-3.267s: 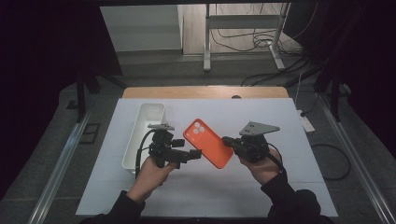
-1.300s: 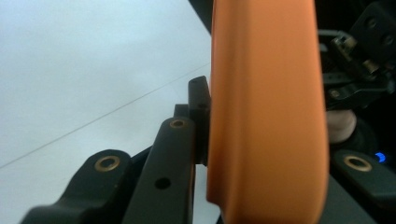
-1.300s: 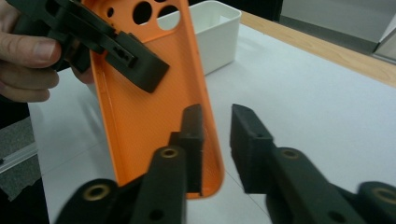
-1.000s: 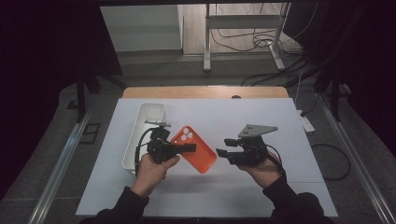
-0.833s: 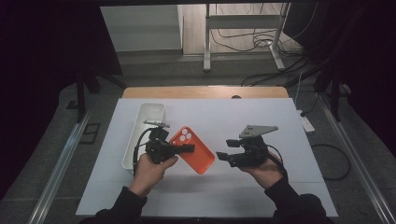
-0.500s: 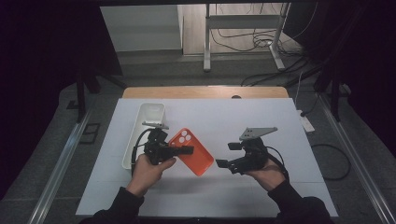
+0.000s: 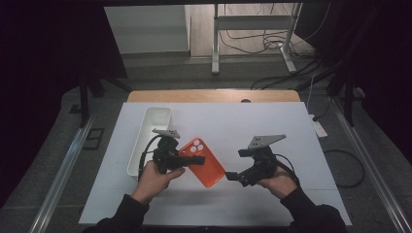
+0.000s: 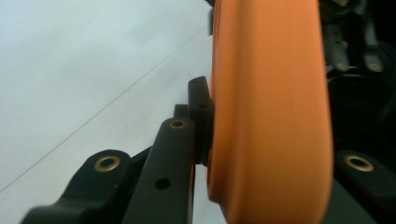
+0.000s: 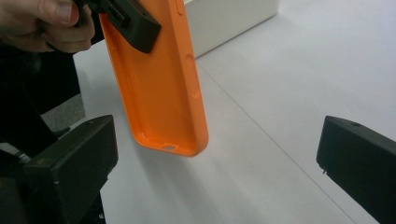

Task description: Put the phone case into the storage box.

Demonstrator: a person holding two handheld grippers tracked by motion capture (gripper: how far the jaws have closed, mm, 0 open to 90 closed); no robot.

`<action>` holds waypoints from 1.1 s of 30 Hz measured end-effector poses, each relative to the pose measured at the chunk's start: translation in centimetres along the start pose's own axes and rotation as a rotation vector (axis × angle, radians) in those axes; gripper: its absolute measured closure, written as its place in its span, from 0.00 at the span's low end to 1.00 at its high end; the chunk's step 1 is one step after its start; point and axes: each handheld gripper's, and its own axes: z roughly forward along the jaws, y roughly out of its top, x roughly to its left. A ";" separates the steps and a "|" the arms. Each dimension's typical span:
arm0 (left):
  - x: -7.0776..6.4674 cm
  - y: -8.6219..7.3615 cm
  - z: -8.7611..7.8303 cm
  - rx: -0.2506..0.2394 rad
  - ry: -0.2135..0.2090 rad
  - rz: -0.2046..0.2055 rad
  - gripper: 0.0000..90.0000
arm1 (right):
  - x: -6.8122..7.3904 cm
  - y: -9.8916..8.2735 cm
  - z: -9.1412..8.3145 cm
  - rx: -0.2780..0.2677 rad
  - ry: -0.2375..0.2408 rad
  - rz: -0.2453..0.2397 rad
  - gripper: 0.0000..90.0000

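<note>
meanwhile, the left gripper [image 7: 187, 159] clamps an orange phone case [image 7: 205, 163] above the white mat [image 7: 272, 126].
the right gripper [image 7: 232, 175], jaws just spread wide and empty, sits just beside the case; a white tray [image 7: 145, 141] lies left.

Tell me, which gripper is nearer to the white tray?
Left. The left gripper is just beside the white tray, shut on the orange phone case; the right gripper is open, farther right.

Orange soft-plastic phone case [image 9: 159, 79]: matt, finely textured inside, smooth outside. White oblong plastic bin [image 7: 151, 131]: smooth, faint sheen. White tabletop [image 7: 272, 126]: matt, smooth. Black jaws: matt plastic.
</note>
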 end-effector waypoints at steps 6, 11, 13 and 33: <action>-0.4 0.2 0.4 0.007 -0.043 0.031 0.93 | 0.3 -0.2 0.6 0.018 0.035 -0.004 0.00; -0.9 0.4 0.8 0.014 -0.080 0.049 0.93 | 1.1 -0.1 1.4 0.055 0.062 -0.029 0.00; -1.1 0.4 0.9 0.016 -0.090 0.059 0.92 | 1.4 -0.1 1.7 0.071 0.063 -0.043 0.00; -2.1 0.7 1.8 0.040 -0.125 0.117 0.92 | 2.2 0.2 2.1 0.148 0.186 -0.057 0.66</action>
